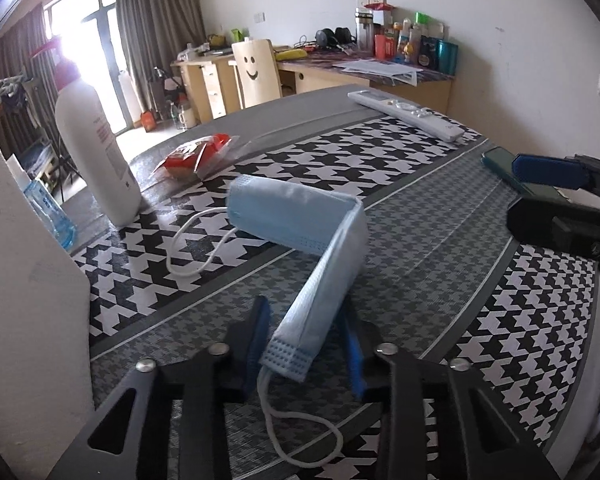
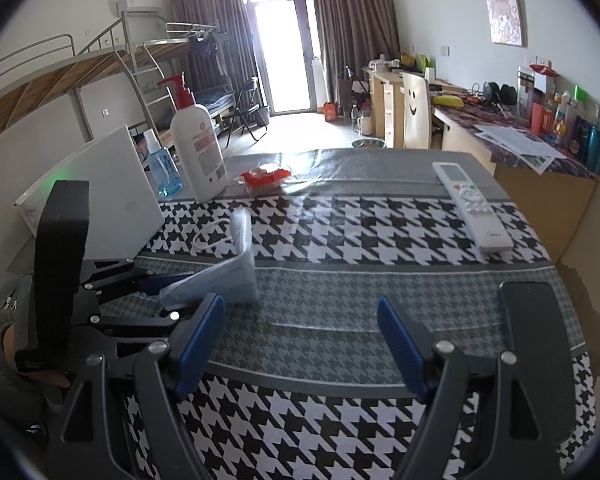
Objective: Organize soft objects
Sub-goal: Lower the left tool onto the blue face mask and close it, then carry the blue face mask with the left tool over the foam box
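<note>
Left wrist view: we see the left gripper low in the frame, its two blue-padded fingers narrowed around the near end of a blue face mask. The pads flank that end closely; a sliver of gap shows on each side, so we cannot tell whether they press on it. The mask is bent into an L: one arm runs from the jaws up toward frame centre, the other turns left and stands raised above the cloth. One white ear loop lies on the tablecloth left of centre; the other loop trails below the jaws at the bottom.

Upper left of that view: a white pump bottle upright, a red snack packet just right of it, a white board along the left edge. A white remote sits upper right. A dark phone lies at the right edge, partly behind the right gripper's blue pad.

Right wrist view: the right gripper fills the bottom of the frame, fingers spread wide, nothing between them but patterned cloth. The mask appears at centre left, with the left gripper reaching in from the left edge. The phone lies just beside the right finger, lower right.
</note>
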`<action>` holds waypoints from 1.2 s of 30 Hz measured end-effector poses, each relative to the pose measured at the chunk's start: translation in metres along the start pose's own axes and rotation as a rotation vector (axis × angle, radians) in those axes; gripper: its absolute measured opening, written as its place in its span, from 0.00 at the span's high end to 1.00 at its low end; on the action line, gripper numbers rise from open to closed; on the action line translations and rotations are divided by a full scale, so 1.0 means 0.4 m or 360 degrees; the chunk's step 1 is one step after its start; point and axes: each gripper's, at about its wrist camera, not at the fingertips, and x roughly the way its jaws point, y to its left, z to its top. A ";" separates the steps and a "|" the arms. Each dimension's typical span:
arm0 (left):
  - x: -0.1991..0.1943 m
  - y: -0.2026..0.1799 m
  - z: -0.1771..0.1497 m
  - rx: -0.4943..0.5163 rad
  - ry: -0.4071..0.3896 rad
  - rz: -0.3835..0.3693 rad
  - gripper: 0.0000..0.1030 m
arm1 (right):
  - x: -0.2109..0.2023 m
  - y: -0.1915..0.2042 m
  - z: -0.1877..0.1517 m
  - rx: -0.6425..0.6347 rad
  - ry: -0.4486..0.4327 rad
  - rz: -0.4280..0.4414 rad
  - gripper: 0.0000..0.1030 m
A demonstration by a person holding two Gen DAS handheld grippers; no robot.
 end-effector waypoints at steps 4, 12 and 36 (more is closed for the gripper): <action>-0.008 -0.011 -0.003 0.0044 -0.0022 -0.0006 0.84 | 0.007 0.004 -0.003 0.0005 0.0014 0.0021 0.20; -0.055 -0.041 -0.012 0.0144 -0.0091 -0.0063 0.93 | 0.016 0.024 0.010 0.0013 0.0024 0.0069 0.20; -0.331 -0.039 -0.026 0.0254 -0.0426 -0.0005 0.95 | -0.074 0.174 0.074 -0.0102 -0.0113 0.0328 0.80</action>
